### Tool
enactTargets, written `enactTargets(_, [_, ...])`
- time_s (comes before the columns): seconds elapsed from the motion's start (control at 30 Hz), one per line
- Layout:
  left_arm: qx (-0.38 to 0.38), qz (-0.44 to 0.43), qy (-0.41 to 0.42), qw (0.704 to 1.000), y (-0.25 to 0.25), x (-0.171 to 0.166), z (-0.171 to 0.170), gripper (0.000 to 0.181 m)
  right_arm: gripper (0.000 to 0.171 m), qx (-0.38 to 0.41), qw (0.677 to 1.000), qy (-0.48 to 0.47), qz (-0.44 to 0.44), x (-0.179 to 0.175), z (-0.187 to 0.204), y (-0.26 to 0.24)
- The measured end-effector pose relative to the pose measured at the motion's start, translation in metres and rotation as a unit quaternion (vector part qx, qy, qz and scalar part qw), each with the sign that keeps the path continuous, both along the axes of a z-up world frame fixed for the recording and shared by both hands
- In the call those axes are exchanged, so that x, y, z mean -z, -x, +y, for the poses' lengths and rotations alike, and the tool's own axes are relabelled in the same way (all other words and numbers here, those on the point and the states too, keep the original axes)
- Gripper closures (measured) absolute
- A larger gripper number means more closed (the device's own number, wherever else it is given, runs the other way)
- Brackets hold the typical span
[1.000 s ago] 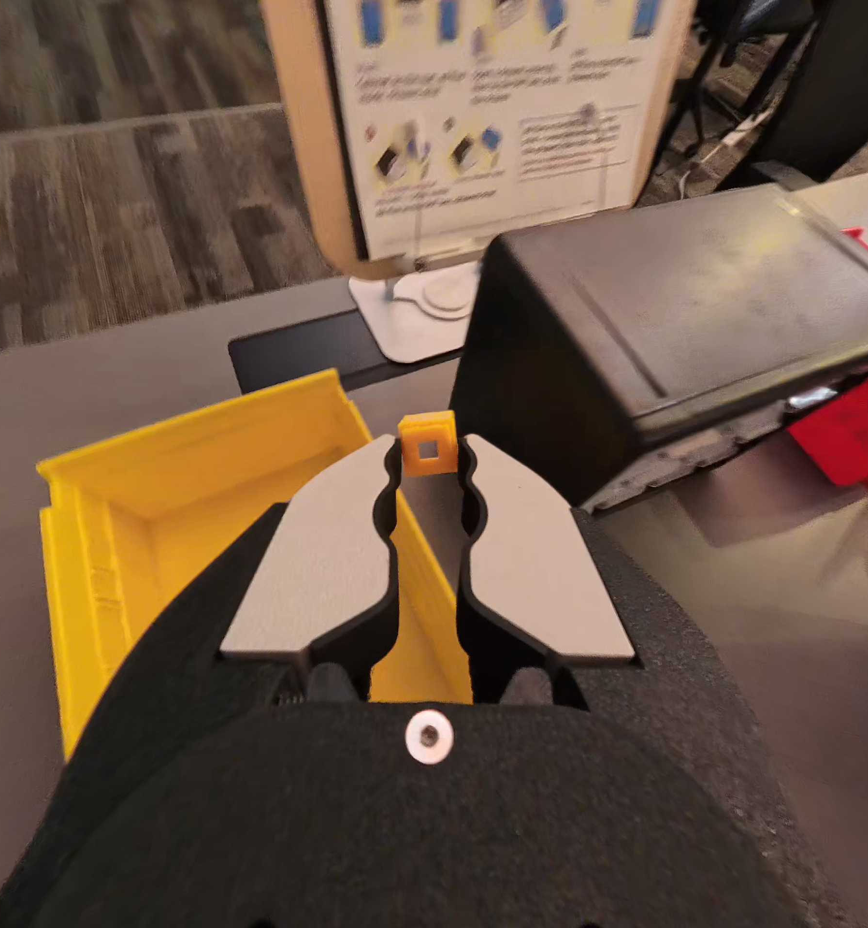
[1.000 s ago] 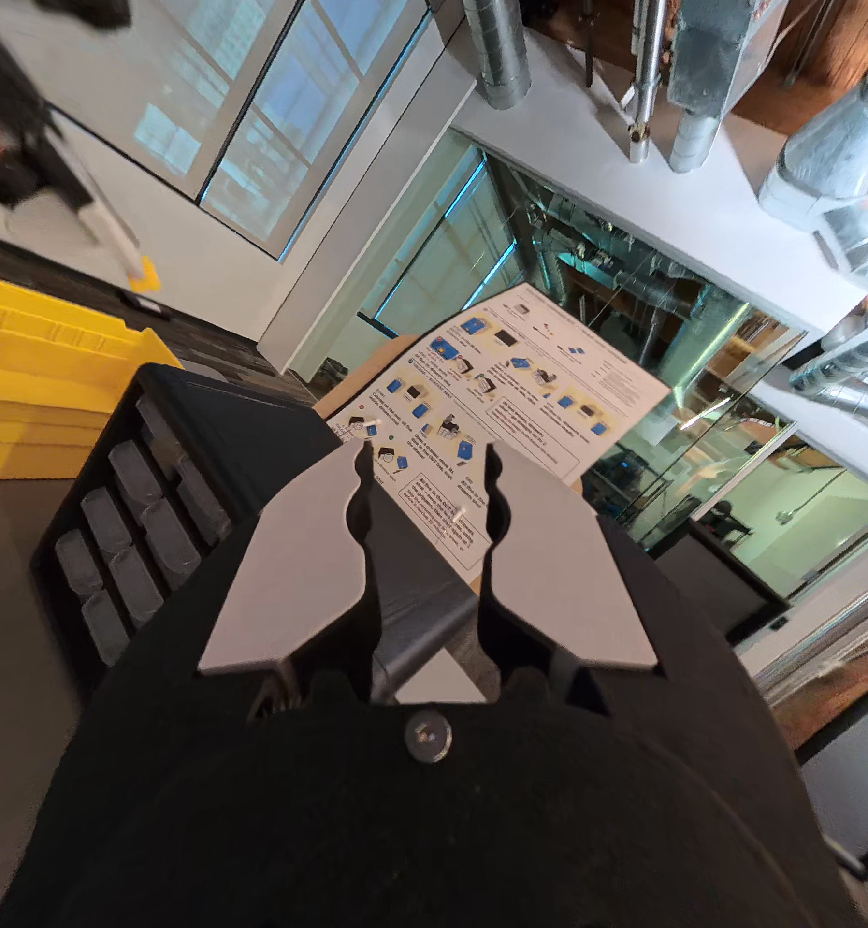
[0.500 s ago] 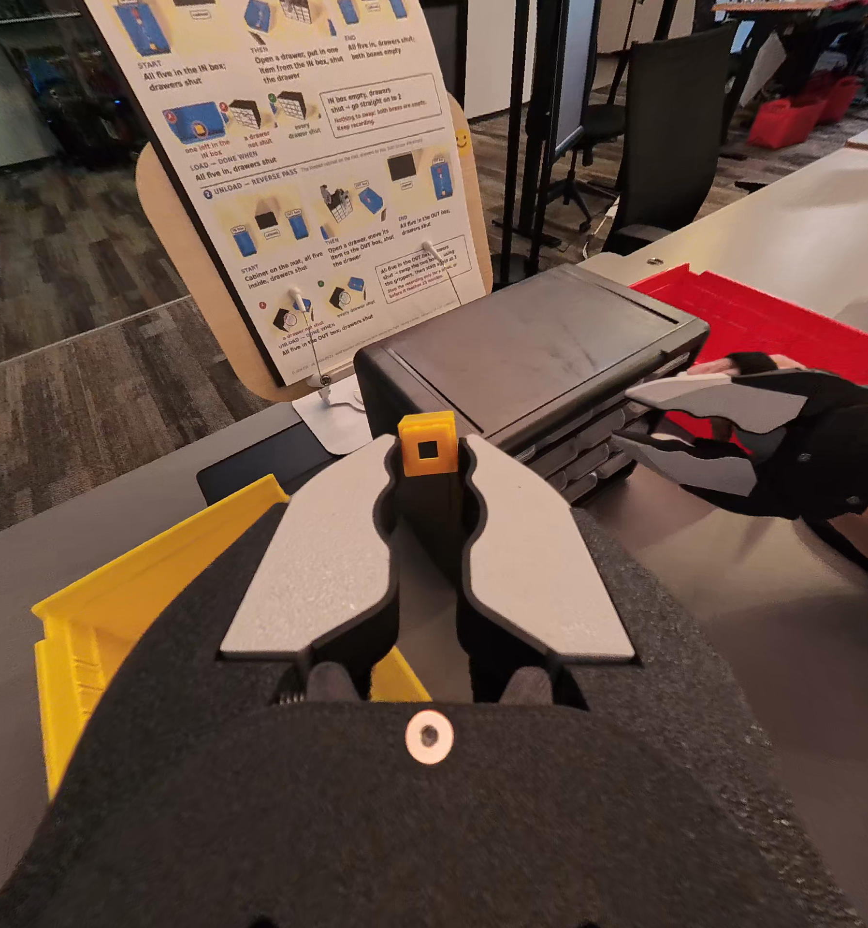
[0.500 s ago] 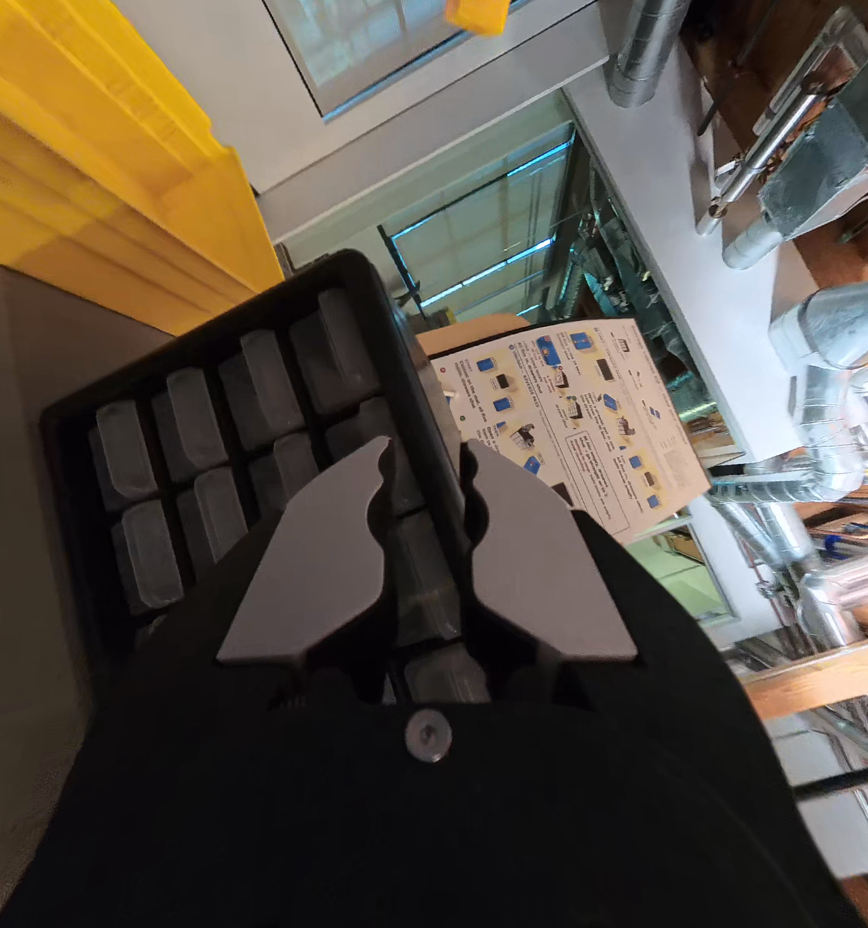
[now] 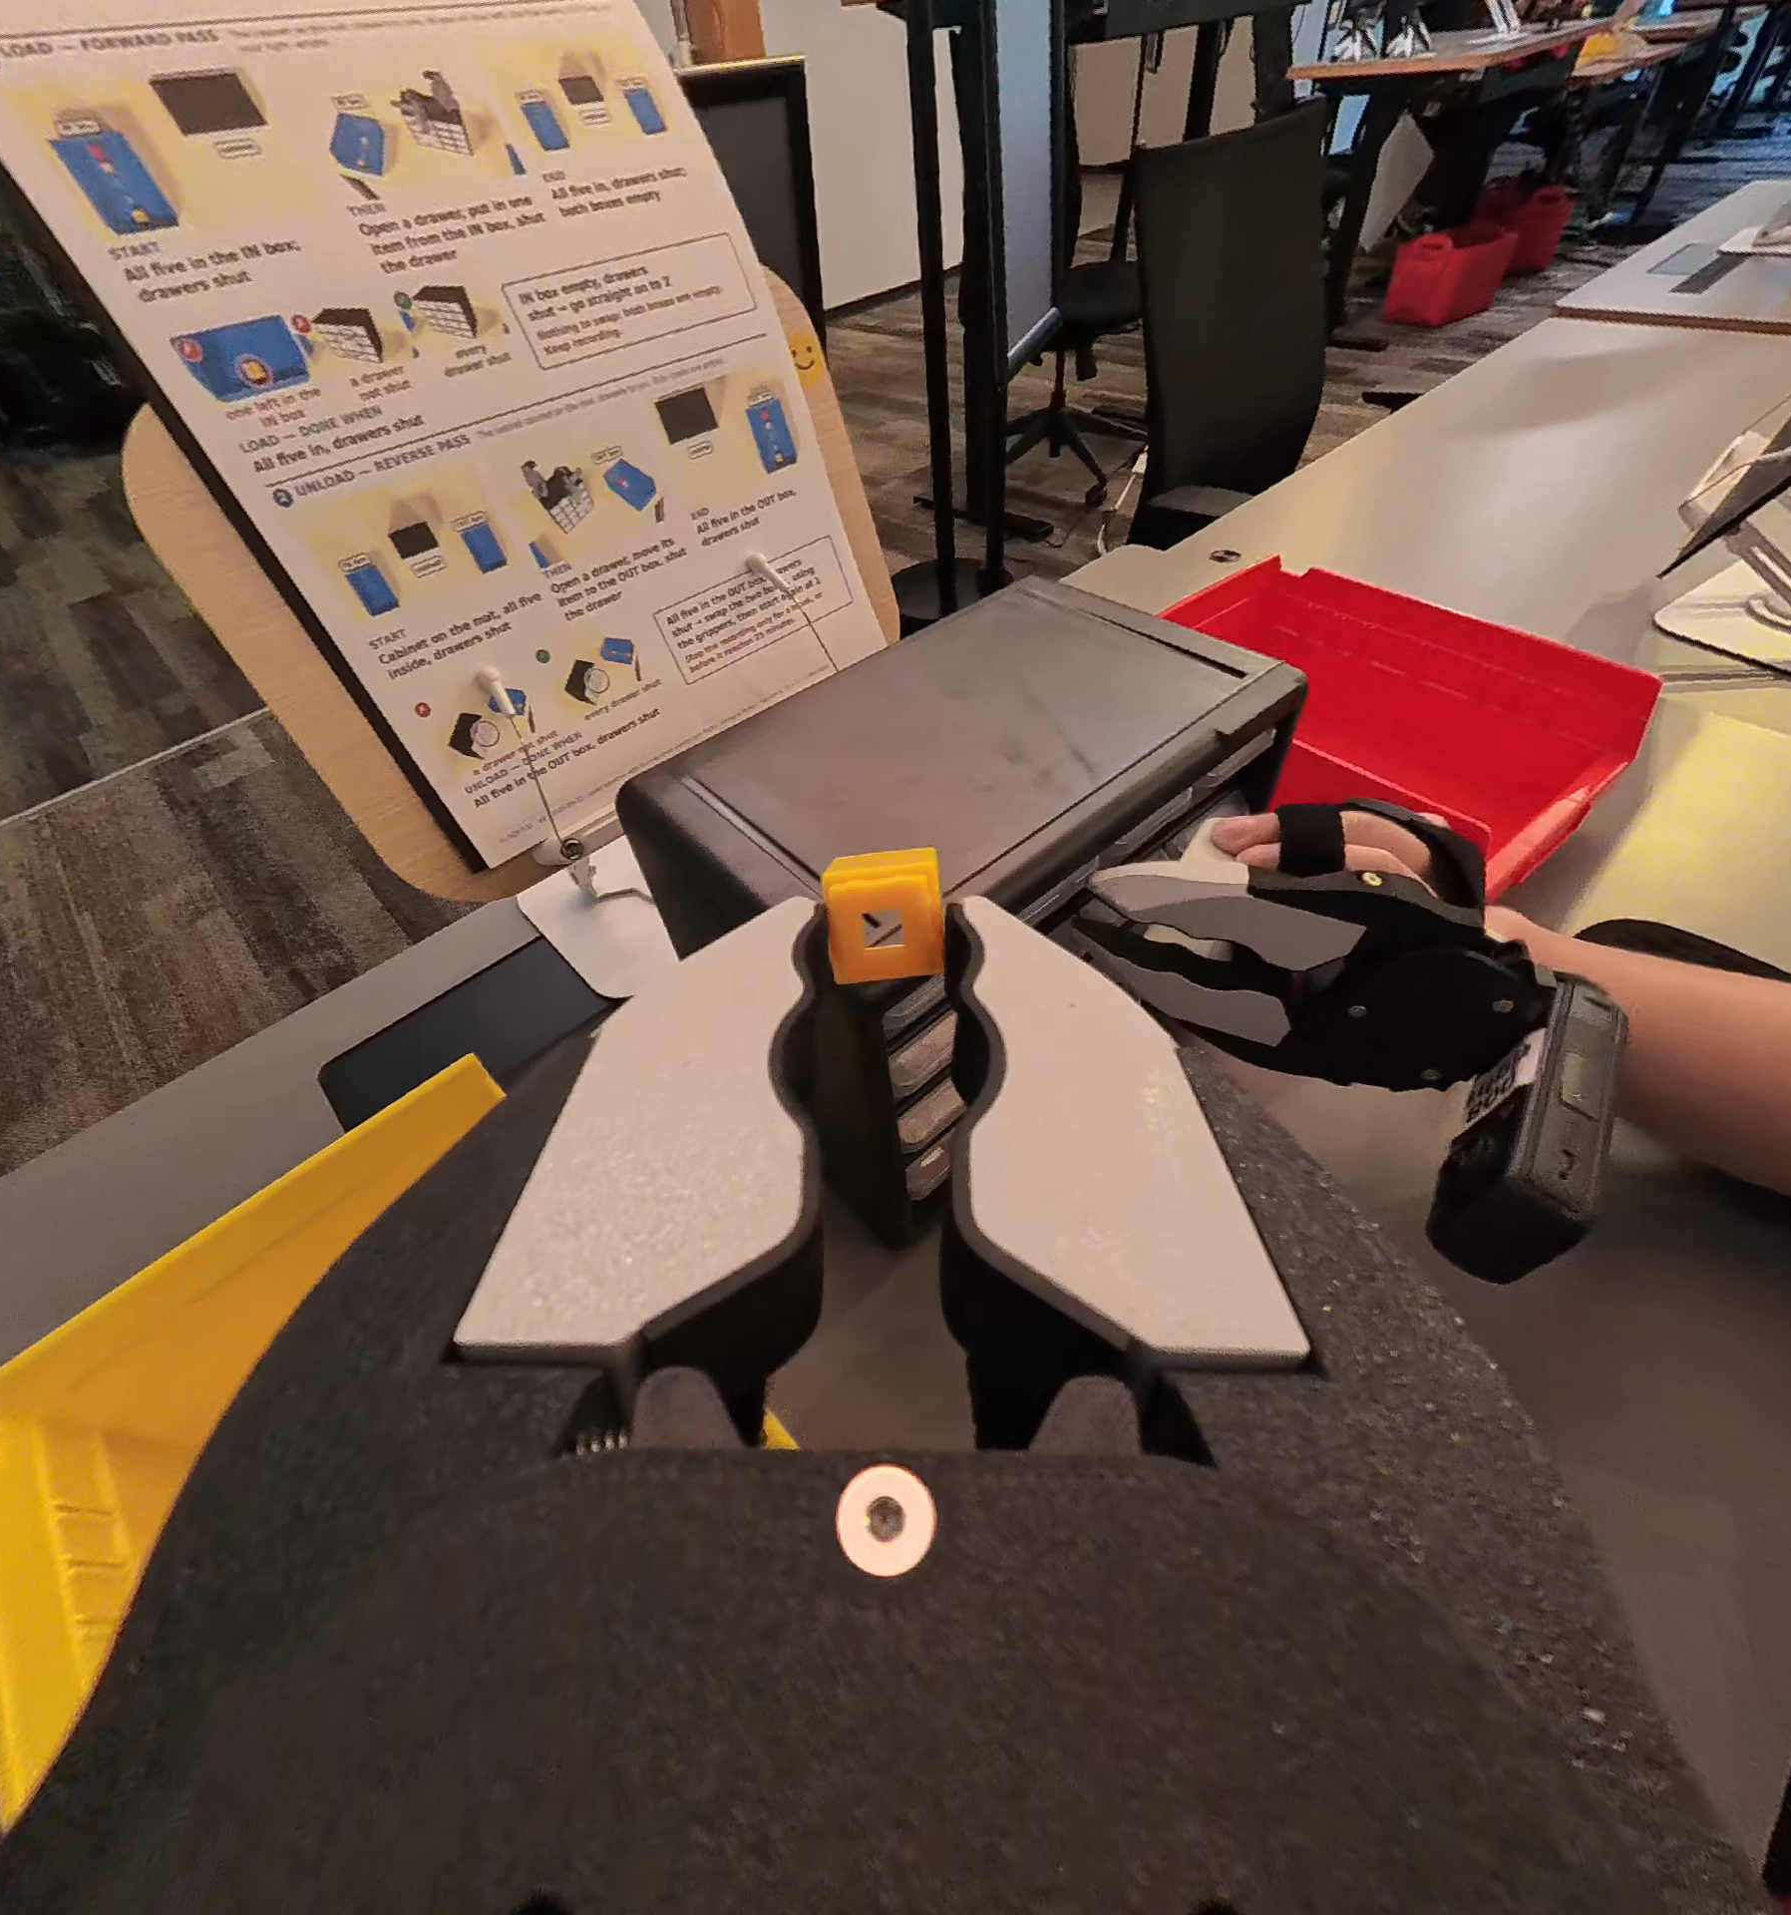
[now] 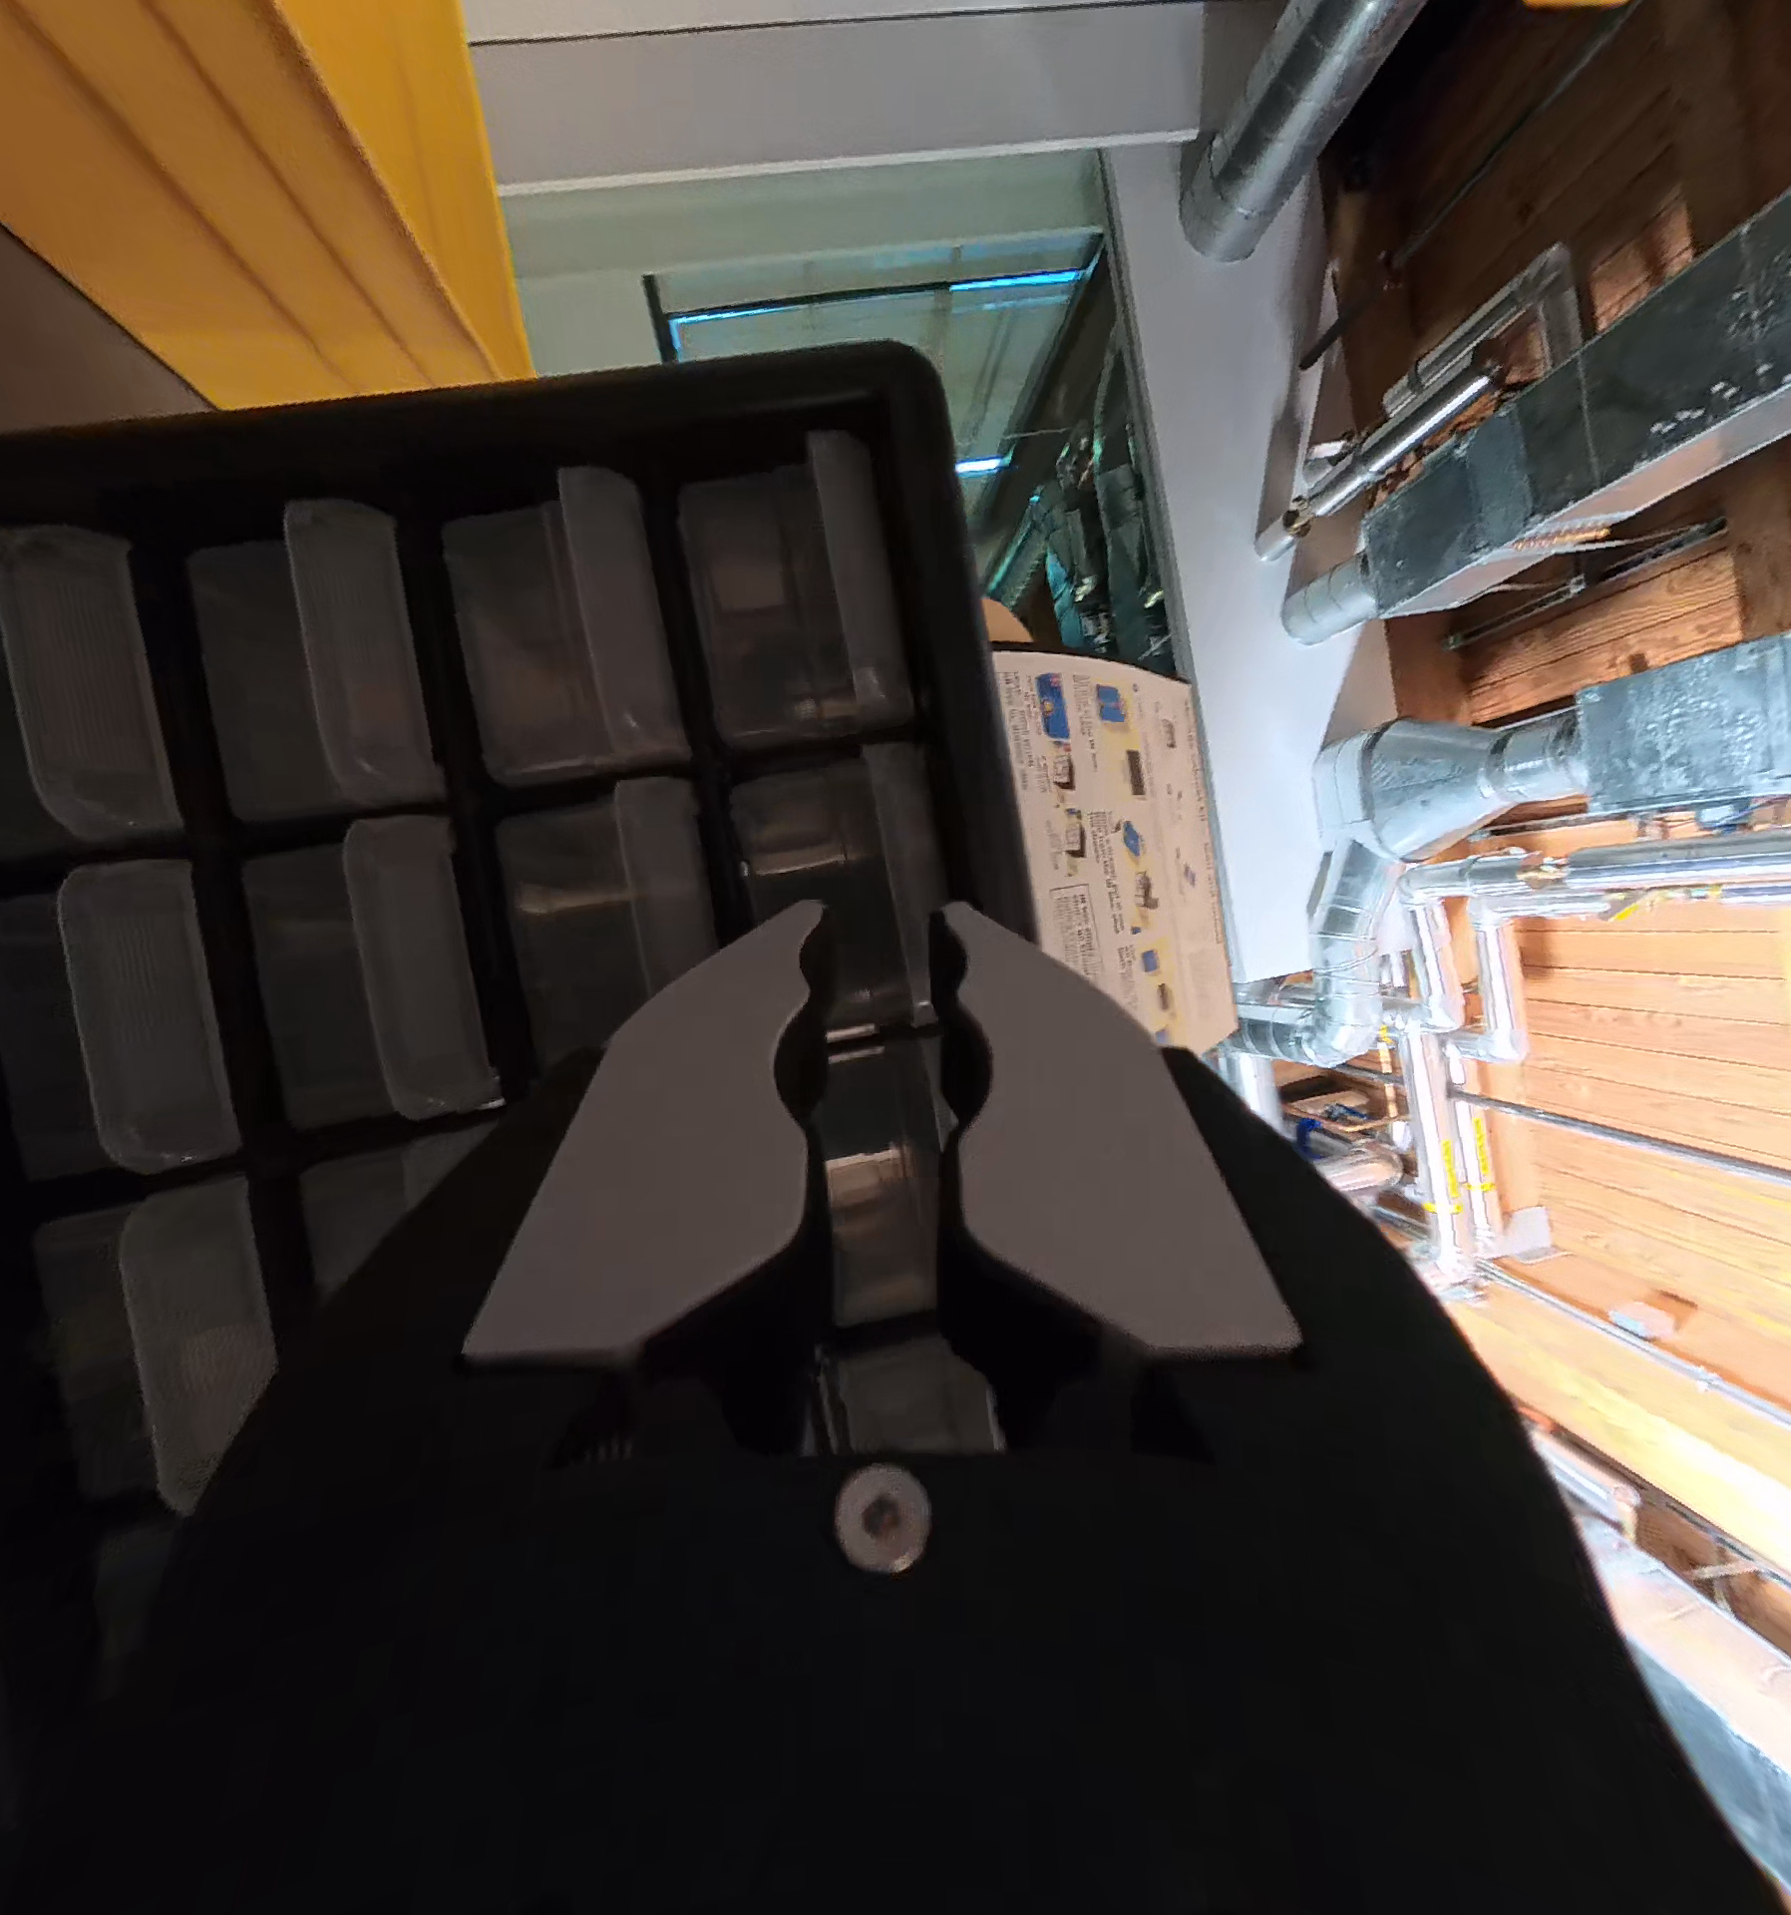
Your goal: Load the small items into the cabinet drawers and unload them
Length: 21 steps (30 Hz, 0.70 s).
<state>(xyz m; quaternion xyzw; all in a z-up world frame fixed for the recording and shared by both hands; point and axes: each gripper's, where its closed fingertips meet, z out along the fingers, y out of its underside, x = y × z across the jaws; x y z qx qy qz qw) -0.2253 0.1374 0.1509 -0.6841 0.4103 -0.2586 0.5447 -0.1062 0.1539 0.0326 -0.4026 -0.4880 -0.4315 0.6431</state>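
Jaws of our left gripper (image 5: 883,922) pinch an orange block (image 5: 882,916); right gripper (image 6: 876,917) spread slightly around a cabinet (image 5: 985,725) drawer handle (image 6: 897,881).

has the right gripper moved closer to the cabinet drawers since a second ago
Yes. The right gripper has closed in on the black cabinet; its clear drawers now fill the view.
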Motion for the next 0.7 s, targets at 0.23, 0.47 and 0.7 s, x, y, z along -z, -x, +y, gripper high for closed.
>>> enactTargets(0.23, [0.017, 0.02, 0.004, 1.0, -0.018, 0.009, -0.005, 0.16, 0.159, 0.019, 0.998, -0.051, -0.035, -0.005, 0.008, -0.001])
enactTargets(0.47, [0.061, 0.041, 0.027, 0.997, -0.042, 0.026, -0.011, 0.16, 0.165, -0.007, 0.996, -0.082, -0.044, -0.008, -0.003, 0.002])
enactTargets(0.7, [0.128, 0.076, 0.039, 0.988, -0.071, 0.047, -0.027, 0.16, 0.165, -0.031, 0.994, -0.088, -0.064, -0.009, -0.034, 0.016])
